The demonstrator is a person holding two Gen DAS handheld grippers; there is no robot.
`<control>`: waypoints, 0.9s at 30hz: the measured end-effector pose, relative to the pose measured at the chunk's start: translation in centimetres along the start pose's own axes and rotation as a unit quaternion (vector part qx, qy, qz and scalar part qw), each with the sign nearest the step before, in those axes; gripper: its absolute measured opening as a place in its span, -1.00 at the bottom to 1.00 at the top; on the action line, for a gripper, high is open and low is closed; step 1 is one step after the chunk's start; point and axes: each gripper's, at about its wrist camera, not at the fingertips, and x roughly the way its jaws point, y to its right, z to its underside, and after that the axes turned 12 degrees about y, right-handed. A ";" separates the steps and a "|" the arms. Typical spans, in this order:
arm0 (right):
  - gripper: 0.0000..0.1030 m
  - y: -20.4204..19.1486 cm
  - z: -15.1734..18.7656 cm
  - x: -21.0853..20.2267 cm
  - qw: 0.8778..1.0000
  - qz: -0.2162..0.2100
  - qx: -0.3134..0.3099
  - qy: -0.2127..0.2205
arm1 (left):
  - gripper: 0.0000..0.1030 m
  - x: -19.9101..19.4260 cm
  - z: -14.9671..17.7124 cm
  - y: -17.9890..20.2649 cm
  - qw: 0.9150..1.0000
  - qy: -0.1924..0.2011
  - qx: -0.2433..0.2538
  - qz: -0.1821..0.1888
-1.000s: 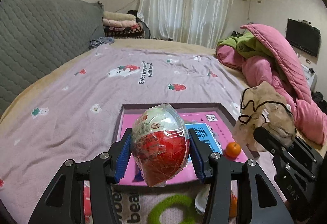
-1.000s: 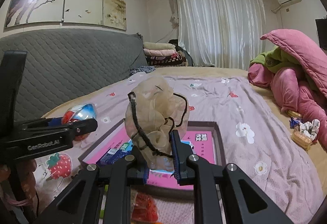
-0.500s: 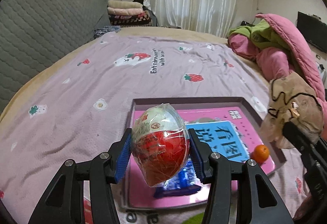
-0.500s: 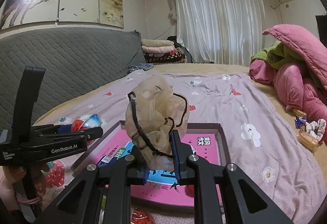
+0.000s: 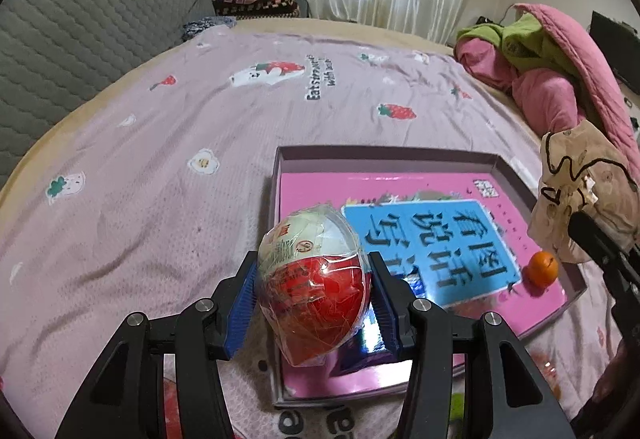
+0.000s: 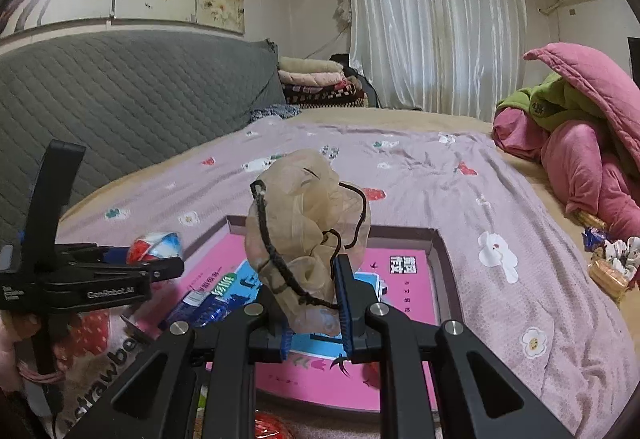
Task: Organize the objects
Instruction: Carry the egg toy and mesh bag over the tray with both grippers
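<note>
Red-and-white wrapped egg toy (image 5: 314, 281) stays pinched in the left gripper (image 5: 312, 299), now lower and over the near left corner of the pink tray (image 5: 536, 195), which looks larger than before. From the right wrist, the right gripper (image 6: 314, 313) still clamps a beige mesh pouch (image 6: 306, 223) above that tray.
</note>
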 end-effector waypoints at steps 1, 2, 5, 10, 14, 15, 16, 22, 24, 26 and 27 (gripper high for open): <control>-0.64 0.0 0.1 0.1 1.000 0.000 0.000 -0.003 | 0.05 0.0 0.2 -0.1 1.000 -0.002 0.002 0.000; -0.64 0.1 0.2 0.2 1.000 0.002 -0.001 -0.006 | 0.05 0.0 0.4 -0.1 1.000 -0.003 0.004 0.000; -0.64 0.3 0.5 0.3 1.000 0.005 0.002 -0.012 | 0.05 0.1 0.7 -0.1 1.000 -0.008 0.007 0.001; -0.63 0.1 1.0 0.6 1.000 0.003 -0.005 -0.025 | 0.05 0.1 1.2 0.6 1.000 -0.013 0.024 0.000; -0.63 -0.4 1.6 1.1 0.999 -0.003 -0.017 -0.042 | 0.04 0.2 1.6 1.0 0.999 -0.021 0.030 0.002; -0.63 -0.5 1.8 1.2 0.999 -0.004 -0.018 -0.045 | 0.05 0.2 1.6 1.2 0.999 -0.020 0.034 0.001; -0.63 -0.6 2.0 1.4 0.999 -0.007 -0.017 -0.051 | 0.04 0.2 1.7 1.3 0.999 -0.019 0.038 0.000; -0.63 -0.8 3.1 2.3 0.996 -0.006 -0.022 -0.086 | 0.05 0.3 2.0 1.8 0.999 -0.023 0.043 0.004; -0.63 -0.7 3.4 2.5 0.995 -0.004 -0.020 -0.095 | 0.04 0.3 2.1 2.0 0.999 -0.024 0.044 0.008; -0.63 -0.6 3.7 2.8 0.994 -0.002 -0.017 -0.106 | 0.05 0.3 2.2 2.2 0.999 -0.023 0.048 0.007; -0.63 -0.5 3.8 2.9 0.994 -0.002 -0.015 -0.110 | 0.05 0.3 2.2 2.3 0.998 -0.023 0.050 0.007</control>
